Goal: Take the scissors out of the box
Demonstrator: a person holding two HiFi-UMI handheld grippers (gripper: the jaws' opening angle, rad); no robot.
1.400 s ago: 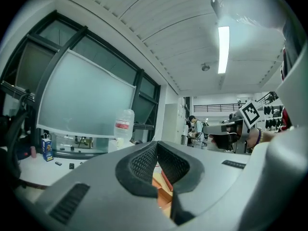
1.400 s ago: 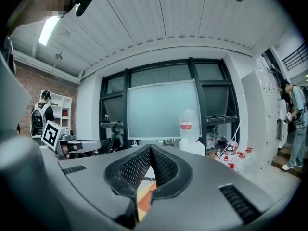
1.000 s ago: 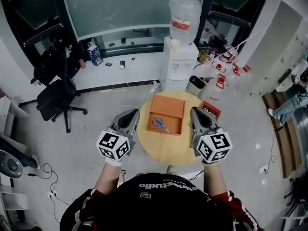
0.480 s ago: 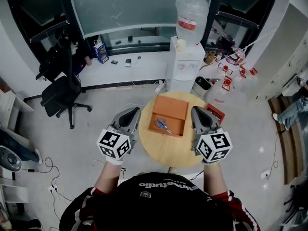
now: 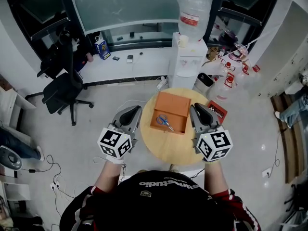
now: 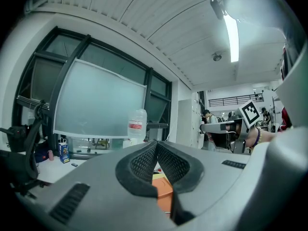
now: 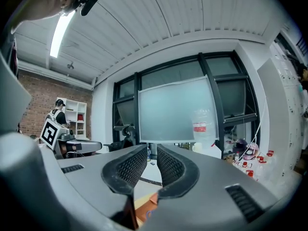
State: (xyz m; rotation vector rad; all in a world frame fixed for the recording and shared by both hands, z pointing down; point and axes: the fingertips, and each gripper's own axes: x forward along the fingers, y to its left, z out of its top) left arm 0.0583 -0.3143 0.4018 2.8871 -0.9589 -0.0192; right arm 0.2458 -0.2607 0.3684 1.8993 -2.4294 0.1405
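An orange box [image 5: 169, 112] with its lid open lies on a round wooden table [image 5: 166, 148]. Scissors [image 5: 164, 121] with blue handles lie inside it. My left gripper [image 5: 136, 111] hovers at the box's left side and my right gripper [image 5: 194, 109] at its right side, both pointing away from me. In the left gripper view the left gripper [image 6: 156, 144] has its tips touching and holds nothing, with the box [image 6: 163, 189] showing below. In the right gripper view the right gripper [image 7: 152, 150] shows only a thin slit between its pads and holds nothing.
A water dispenser [image 5: 190, 57] stands behind the table, with a white bin [image 5: 204, 83] and a red-and-black item [image 5: 217, 112] on the floor beside it. An office chair [image 5: 62, 88] is at the far left. Cables trail on the floor.
The head view has shifted slightly, so the table and box sit a bit higher and further right. Both grippers keep their places beside the box. Nothing was taken hold of.
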